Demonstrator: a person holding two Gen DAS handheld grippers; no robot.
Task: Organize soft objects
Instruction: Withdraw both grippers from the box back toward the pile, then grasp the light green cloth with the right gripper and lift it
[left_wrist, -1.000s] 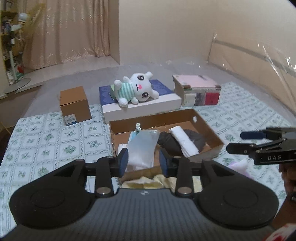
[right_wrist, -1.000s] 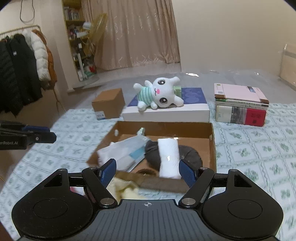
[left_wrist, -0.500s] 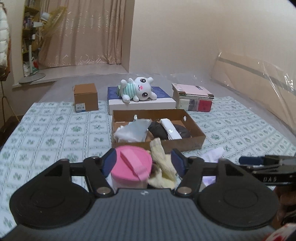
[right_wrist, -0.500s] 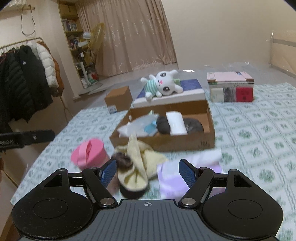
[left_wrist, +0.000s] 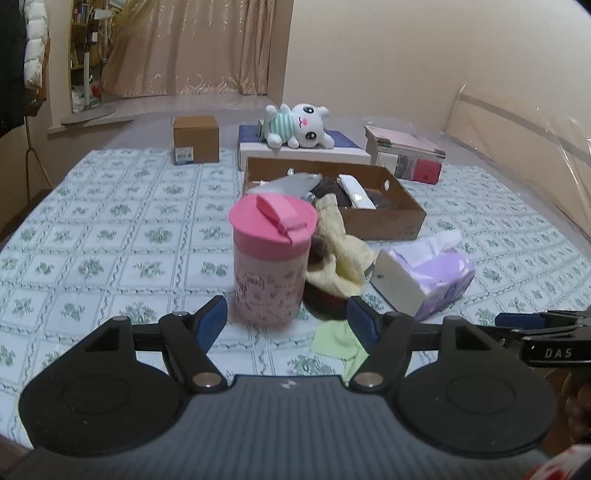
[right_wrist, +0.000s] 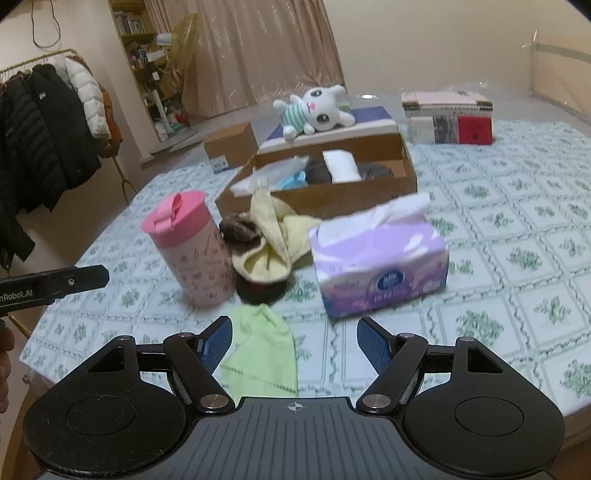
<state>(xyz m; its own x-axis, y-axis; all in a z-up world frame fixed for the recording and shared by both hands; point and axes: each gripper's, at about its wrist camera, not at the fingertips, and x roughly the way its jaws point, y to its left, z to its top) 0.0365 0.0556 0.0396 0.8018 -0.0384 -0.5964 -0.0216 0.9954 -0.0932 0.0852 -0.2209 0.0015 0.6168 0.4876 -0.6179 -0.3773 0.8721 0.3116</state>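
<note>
My left gripper (left_wrist: 286, 314) hangs low over the patterned bedspread, its jaws opening with nothing pressed between them. A pink lidded cup (left_wrist: 271, 258) stands just ahead of them. Beside the cup lies a yellow cloth bundle (left_wrist: 340, 254) over something dark, then a purple tissue pack (left_wrist: 424, 277). A light green cloth (right_wrist: 264, 350) lies flat under my right gripper (right_wrist: 294, 328), near its left finger; that gripper is open and empty. Behind, an open cardboard box (right_wrist: 332, 195) holds a white roll, dark cloth and plastic packets. A white plush bunny (right_wrist: 317, 110) lies on a flat box beyond.
A small brown carton (left_wrist: 195, 138) sits at the back left and a stack of books (left_wrist: 406, 151) at the back right. Coats on a rack (right_wrist: 44, 129) hang left of the bed. The bed edge runs close below both grippers.
Both grippers have drawn back from the cardboard box and sunk lower. The cup, yellow cloth, tissue pack and green cloth have come into view. The left jaws have widened.
</note>
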